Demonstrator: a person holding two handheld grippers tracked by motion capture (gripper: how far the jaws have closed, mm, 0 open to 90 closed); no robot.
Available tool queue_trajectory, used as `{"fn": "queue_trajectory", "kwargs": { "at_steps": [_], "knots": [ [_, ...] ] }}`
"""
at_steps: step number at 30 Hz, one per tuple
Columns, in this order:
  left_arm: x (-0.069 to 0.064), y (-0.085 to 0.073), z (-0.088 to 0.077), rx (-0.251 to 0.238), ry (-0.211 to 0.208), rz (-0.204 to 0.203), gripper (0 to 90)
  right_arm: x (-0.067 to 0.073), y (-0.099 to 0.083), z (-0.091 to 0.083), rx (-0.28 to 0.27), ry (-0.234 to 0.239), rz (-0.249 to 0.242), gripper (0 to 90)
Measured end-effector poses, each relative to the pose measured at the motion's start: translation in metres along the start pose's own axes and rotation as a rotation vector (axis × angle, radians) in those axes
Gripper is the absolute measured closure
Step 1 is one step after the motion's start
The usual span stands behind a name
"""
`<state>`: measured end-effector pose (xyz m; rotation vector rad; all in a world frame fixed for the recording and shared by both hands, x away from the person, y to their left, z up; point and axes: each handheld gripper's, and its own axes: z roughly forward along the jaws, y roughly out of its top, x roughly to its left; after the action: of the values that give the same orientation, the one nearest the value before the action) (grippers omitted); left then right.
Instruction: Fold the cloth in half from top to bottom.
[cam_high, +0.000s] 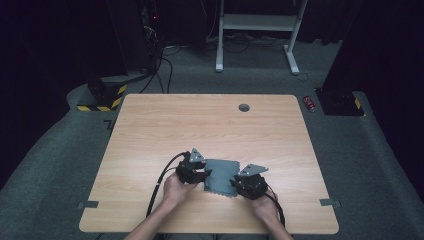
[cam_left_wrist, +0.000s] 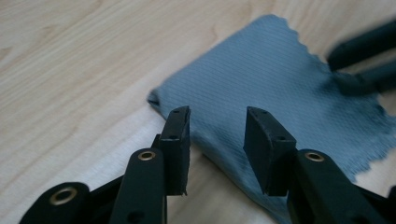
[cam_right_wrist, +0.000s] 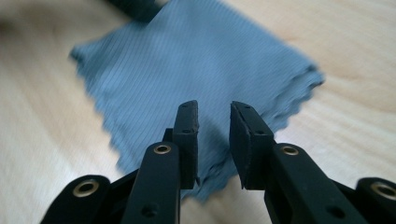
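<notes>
The grey-blue cloth (cam_high: 222, 176) lies flat on the tabletop (cam_high: 165, 125), near its front edge, between my two claws. My left claw (cam_left_wrist: 217, 140) hangs over the cloth's near edge, jaws parted and empty. My right claw (cam_right_wrist: 214, 140) hovers above the opposite edge, jaws narrowly apart, gripping nothing.

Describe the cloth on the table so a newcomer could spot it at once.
Start at the wooden table and go to its near edge, between the person's two hands. There lies a small blue-grey cloth, flat on the wood; its ribbed weave and zigzag-cut edges set it apart.
</notes>
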<state>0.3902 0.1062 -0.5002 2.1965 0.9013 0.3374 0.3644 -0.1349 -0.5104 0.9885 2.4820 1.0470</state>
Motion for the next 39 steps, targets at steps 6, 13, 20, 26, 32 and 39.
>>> {"fn": "queue_trajectory", "kwargs": {
  "at_steps": [6,13,20,26,32,39],
  "knots": [
    [-0.01,-0.012,-0.002,-0.003,-0.003,0.038,60.2,-0.015,0.015,0.013,-0.044,-0.015,0.074,75.8],
    [-0.017,-0.031,-0.007,0.004,-0.036,0.042,58.8,-0.033,0.026,0.033,0.009,-0.069,0.085,78.3],
    [-0.008,-0.028,-0.019,-0.043,-0.064,-0.004,53.1,-0.045,0.027,0.028,0.017,-0.114,0.113,74.2],
    [0.024,-0.001,-0.003,-0.036,0.05,-0.119,50.1,-0.046,0.03,0.029,0.013,-0.108,0.125,68.9],
    [0.036,0.014,0.024,0.018,0.107,-0.118,52.0,-0.048,0.031,0.034,0.036,-0.103,0.129,68.5],
    [0.036,0.019,0.032,0.059,0.038,-0.071,74.2,-0.05,0.036,0.036,0.069,-0.056,0.086,84.6]
  ]
}}
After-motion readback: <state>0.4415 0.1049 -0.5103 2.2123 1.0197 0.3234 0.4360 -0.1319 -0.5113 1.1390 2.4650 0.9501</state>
